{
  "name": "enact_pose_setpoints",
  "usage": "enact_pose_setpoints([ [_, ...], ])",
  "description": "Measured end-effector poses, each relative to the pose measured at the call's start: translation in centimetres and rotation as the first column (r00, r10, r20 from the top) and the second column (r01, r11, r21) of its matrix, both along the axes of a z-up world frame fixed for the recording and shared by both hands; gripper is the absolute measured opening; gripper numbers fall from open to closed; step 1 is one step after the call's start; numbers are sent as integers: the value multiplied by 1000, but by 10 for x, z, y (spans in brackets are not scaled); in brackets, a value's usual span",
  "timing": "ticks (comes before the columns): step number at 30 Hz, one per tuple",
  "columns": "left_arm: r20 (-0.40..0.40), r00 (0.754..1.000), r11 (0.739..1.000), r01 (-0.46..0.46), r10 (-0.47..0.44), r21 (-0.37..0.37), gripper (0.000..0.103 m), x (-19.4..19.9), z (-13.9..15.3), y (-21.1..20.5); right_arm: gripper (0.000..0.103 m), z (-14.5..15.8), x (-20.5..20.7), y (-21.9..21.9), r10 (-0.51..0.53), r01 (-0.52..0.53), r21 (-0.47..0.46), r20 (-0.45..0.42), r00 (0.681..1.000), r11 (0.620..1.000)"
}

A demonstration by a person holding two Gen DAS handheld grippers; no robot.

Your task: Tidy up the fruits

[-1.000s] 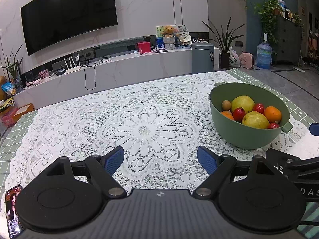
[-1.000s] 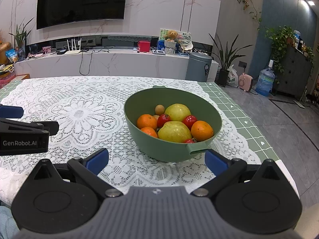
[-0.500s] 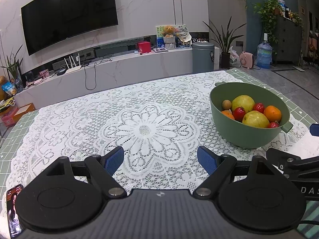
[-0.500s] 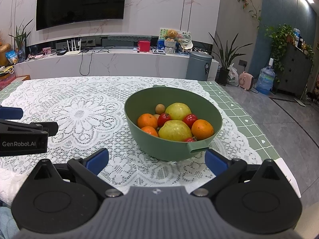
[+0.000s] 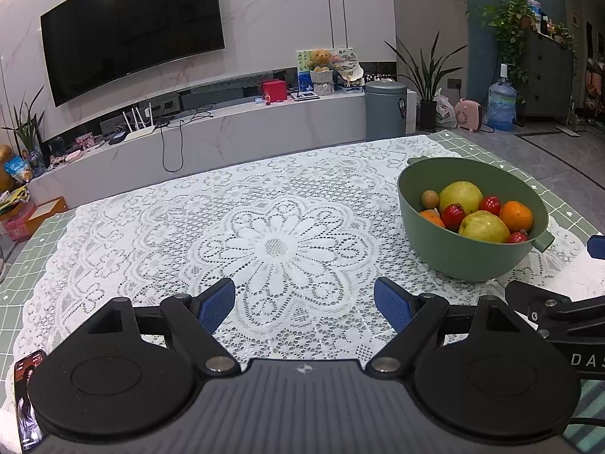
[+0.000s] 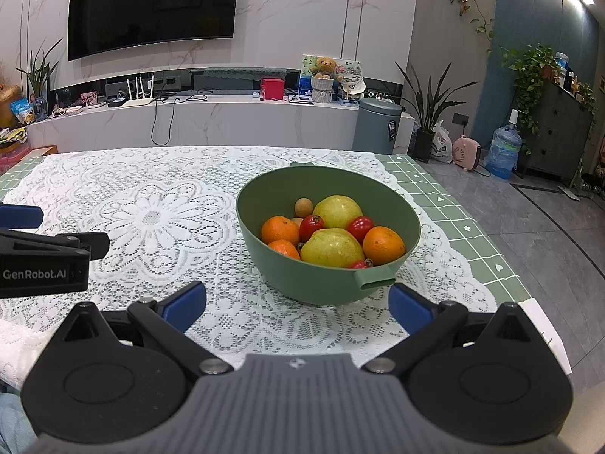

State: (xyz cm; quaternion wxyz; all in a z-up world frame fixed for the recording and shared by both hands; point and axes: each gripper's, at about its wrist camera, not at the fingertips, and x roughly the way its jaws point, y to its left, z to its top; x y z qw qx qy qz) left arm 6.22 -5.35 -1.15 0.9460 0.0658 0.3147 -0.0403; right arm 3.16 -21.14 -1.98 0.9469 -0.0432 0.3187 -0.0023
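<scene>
The table [image 6: 472,227] carried a white lace cloth [image 5: 272,242] over a green checked cover, and everything else sat in relation to the bowl [image 6: 325,283]. The bowl, green with a small handle on its near rim, stood on the lace toward the table's right side, upright, with open lace stretching away to its left.

The right gripper [image 6: 297,304] hovered just in front of the bowl, its blue-padded jaws spread wide with nothing between them but lace and the bowl's near wall; it touched neither. The left gripper [image 5: 304,302] sat well left of the bowl, over the big flower pattern in the lace, jaws likewise spread wide and holding nothing.

Inside the bowl lay the fruit. Two yellow-green pears were the biggest: one [image 6: 332,247] at the front centre, one [image 6: 337,211] behind it. Three oranges ringed them: one [image 6: 383,245] at the front right, one [image 6: 280,230] at the left, one [image 6: 284,248] low at the front left against the wall. Two red fruits [image 6: 311,227] lay between the pears, and a third peeked out at the front rim. A small brown round fruit [image 6: 303,207] rested at the back left. A phone [image 5: 26,401] lay on the table far left of the bowl, at the near edge.
</scene>
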Motion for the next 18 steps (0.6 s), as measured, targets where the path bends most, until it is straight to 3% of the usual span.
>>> enact_pose_setpoints([
  [18, 4, 1000, 1000, 1, -1, -9, 98, -4, 5, 3, 99, 3, -1, 0, -1, 1, 9, -12, 1000, 1000],
])
